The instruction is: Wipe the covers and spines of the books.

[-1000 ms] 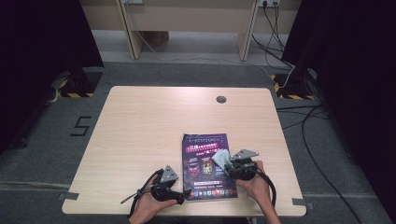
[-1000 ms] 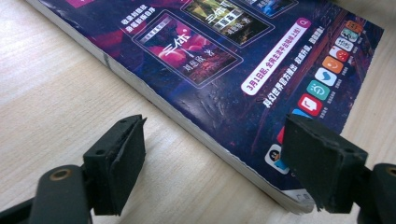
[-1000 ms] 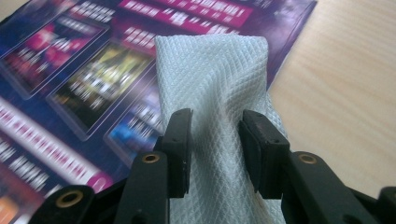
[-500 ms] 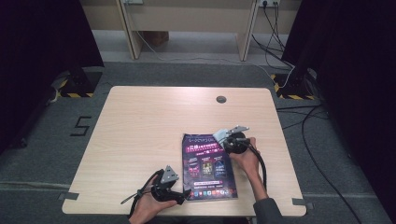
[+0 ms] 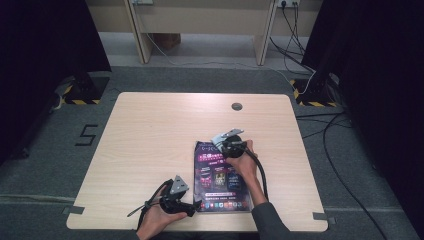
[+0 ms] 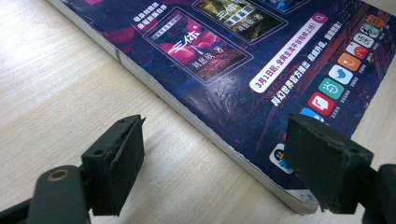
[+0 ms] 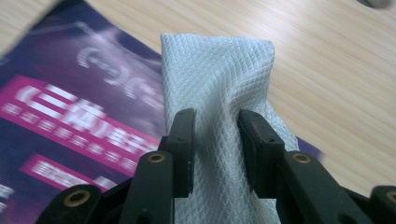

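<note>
A dark purple magazine (image 5: 220,180) lies flat near the front edge of the wooden table (image 5: 150,130). My right gripper (image 5: 219,143) is over the magazine's far top edge, shut on a folded white textured cloth (image 7: 217,70). Its jaws have just been closing a little further on the cloth, which presses down onto the cover (image 7: 70,116). My left gripper (image 5: 196,207) rests at the magazine's near left corner, open. In the left gripper view the gripper (image 6: 217,133) straddles the page edge of the magazine (image 6: 243,70) without touching it.
A round cable hole (image 5: 237,106) sits near the table's far edge. Bare tabletop spreads to the left and behind the magazine. Cables (image 5: 325,130) run over the grey floor to the right, and desk legs (image 5: 140,35) stand behind the table.
My right gripper has slid with the cloth from the magazine's lower right part up to its far top edge. The left gripper and the magazine have stayed where they were.
</note>
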A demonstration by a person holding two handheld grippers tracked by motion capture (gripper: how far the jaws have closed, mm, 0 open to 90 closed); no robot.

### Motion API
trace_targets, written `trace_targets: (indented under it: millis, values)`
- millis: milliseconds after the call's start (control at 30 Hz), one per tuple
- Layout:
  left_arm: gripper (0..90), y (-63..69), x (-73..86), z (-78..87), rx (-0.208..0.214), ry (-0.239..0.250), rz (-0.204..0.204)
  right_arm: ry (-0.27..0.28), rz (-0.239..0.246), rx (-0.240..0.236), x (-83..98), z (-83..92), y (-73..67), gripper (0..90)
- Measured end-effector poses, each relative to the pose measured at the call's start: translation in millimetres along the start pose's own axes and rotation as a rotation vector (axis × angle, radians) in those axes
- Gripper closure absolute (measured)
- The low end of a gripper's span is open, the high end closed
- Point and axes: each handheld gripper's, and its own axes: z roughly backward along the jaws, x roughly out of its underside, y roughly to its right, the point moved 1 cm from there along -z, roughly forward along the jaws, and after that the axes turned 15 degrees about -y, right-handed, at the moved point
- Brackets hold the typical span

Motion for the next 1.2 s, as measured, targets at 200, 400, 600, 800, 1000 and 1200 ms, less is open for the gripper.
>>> trace_targets:
  millis: [200,400,600,800,1000,1200]
  values:
    - [20.0,0.6,0.0,0.0,-0.001,0.002,-0.002,0.016,0.076,-0.022,-19.1,-6.4,-29.9,68.2]
    - [20.0,0.2,0.2,-0.1,0.002,0.002,0.0,0.037,0.121,-0.038,-26.5,-9.0,-47.7,69.3]
    - [20.0,0.0,0.4,0.0,0.004,0.001,0.003,0.062,0.155,-0.083,-19.8,-6.5,-58.9,69.9]
    - [19.8,-0.1,0.5,-0.1,0.004,0.003,0.005,0.074,0.2,-0.14,-6.8,-0.2,-68.3,70.0]
    - [19.5,0.2,0.7,-0.3,0.003,0.006,0.012,0.08,0.23,-0.204,11.2,8.3,-77.2,69.9]
    - [19.5,0.2,0.8,-0.2,0.001,0.006,0.011,0.082,0.236,-0.24,24.7,13.6,-76.4,69.8]
